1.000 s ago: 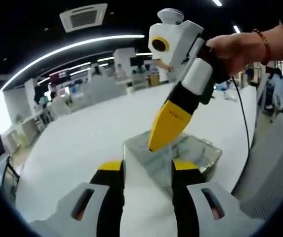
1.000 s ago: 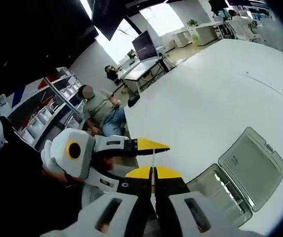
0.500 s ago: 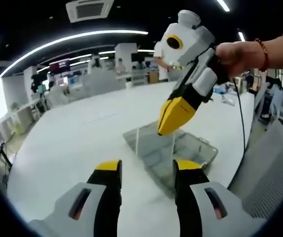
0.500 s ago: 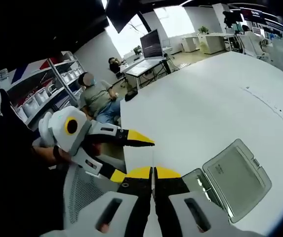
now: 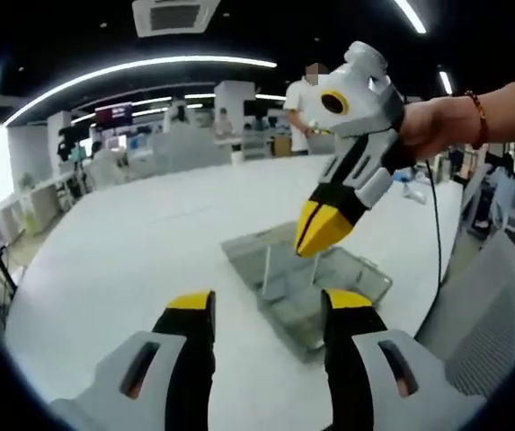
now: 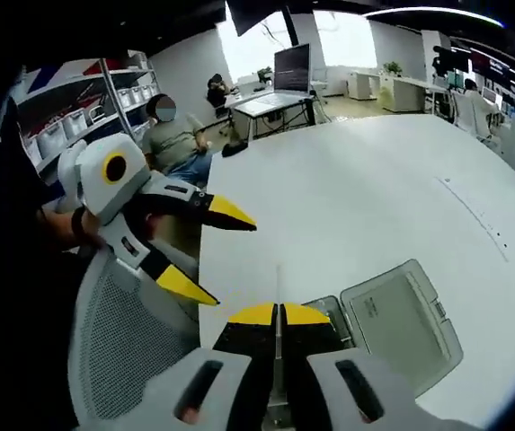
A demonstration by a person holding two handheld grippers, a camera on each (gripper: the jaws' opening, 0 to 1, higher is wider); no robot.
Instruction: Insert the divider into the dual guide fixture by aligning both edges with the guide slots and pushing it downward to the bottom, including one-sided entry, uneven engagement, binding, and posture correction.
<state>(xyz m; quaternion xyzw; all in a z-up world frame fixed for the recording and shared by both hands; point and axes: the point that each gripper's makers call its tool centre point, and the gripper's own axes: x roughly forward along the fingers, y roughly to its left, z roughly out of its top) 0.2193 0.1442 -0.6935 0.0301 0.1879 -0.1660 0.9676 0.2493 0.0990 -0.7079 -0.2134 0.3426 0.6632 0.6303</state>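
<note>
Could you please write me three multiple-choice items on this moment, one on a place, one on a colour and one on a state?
1. Where does the clear box sit?
A. on the white table
B. on a mesh chair
C. on a shelf

2. What colour are the jaw tips of the left gripper?
A. red
B. yellow
C. blue

3. How does the right gripper stand?
A. wide open
B. shut on the clear divider
C. shut on a cable

Key:
1 A, the box rests on the tabletop near its edge.
2 B, both tips are yellow on black jaws.
3 B, in the right gripper view the thin plate stands pinched between closed jaws.
</note>
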